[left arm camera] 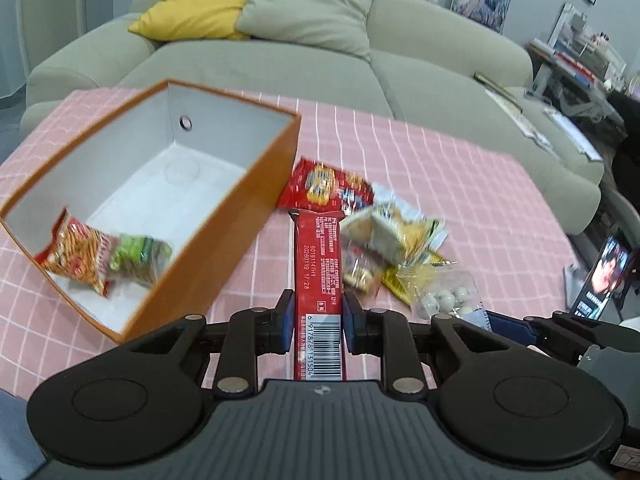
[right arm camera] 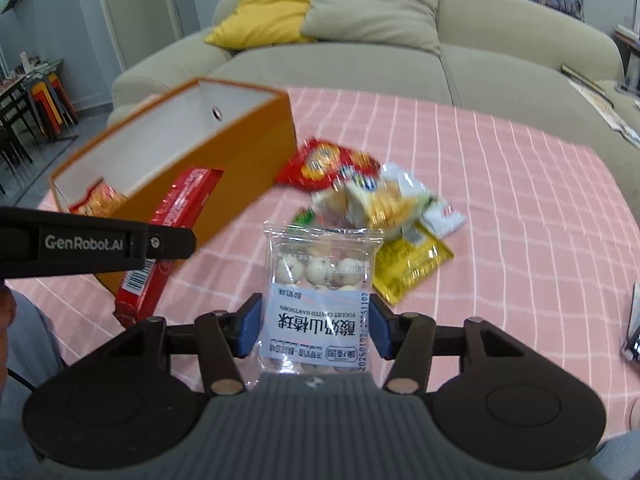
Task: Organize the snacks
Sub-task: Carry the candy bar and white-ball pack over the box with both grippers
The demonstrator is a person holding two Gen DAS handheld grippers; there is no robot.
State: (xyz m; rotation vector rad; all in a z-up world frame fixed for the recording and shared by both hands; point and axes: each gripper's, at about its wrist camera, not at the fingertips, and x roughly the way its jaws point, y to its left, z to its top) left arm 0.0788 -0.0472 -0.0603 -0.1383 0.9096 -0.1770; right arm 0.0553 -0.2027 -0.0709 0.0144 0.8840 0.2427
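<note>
Red foil fills your left claw [left arm camera: 318,316]: its blue pads are clamped on one long red snack bar [left arm camera: 318,264], barcode end toward the camera, the bar lifted off the pink checked table [left arm camera: 460,168]. Your right claw [right arm camera: 316,326] stands wider and grips one clear packet of yogurt-coated hawthorn balls [right arm camera: 318,280] by its sides, also held above the cloth.

One orange box [left arm camera: 240,216] with a white lining sits to the left of the bar. Inside it you have two packets: a red-orange snack bag [left arm camera: 76,256] and a green packet [left arm camera: 140,256], both lying at the near end.

Beside the box a loose heap stays on the table: one red bag [left arm camera: 328,186] nearest the box wall, a pale wrapped pastry [left arm camera: 394,232], and a yellow packet [right arm camera: 408,264] underneath. The heap is blurred, so you cannot count it fully.
</note>
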